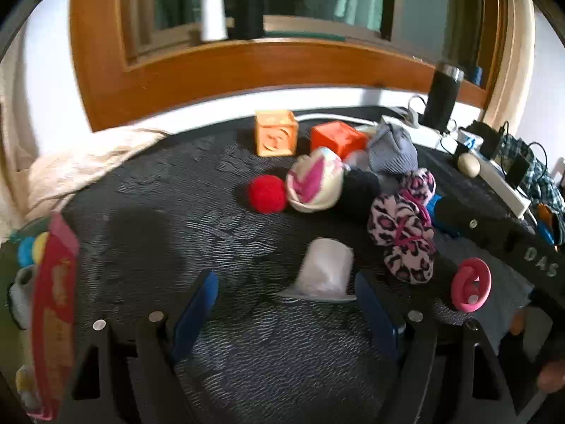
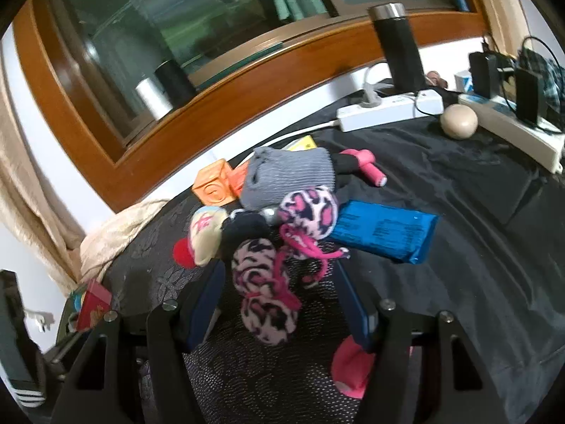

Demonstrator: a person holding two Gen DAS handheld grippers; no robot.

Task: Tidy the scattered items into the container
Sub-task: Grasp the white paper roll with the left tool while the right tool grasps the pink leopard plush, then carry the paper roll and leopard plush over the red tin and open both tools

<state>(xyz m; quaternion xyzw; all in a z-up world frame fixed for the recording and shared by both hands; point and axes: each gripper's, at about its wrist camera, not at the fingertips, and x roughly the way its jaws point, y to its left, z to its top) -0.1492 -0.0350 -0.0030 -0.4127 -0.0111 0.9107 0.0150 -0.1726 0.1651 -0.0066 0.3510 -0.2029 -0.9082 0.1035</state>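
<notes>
A pile of scattered items lies on the dark cloth: a red ball (image 1: 267, 194), a white-and-pink sock ball (image 1: 314, 183), a black sock ball (image 1: 360, 187), a grey sock (image 1: 392, 148), a wooden cube (image 1: 276, 133) and an orange cube (image 1: 339, 137). My left gripper (image 1: 285, 277) is open, and a white folded item (image 1: 326, 272) lies between its fingers, close to the right one. My right gripper (image 2: 279, 268) is open around a pink leopard-print knotted toy (image 2: 261, 282), with neither pad touching it. A blue packet (image 2: 381, 233) lies just right of the toy.
A red flat box (image 1: 53, 318) stands at the left edge among coloured items. A pink ring (image 1: 471, 288) lies under the right gripper's body. At the back right are power strips (image 2: 388, 109), a black flask (image 2: 399, 46), a beige ball (image 2: 459, 120) and chargers. A cream cloth (image 1: 81, 166) is bunched at the back left.
</notes>
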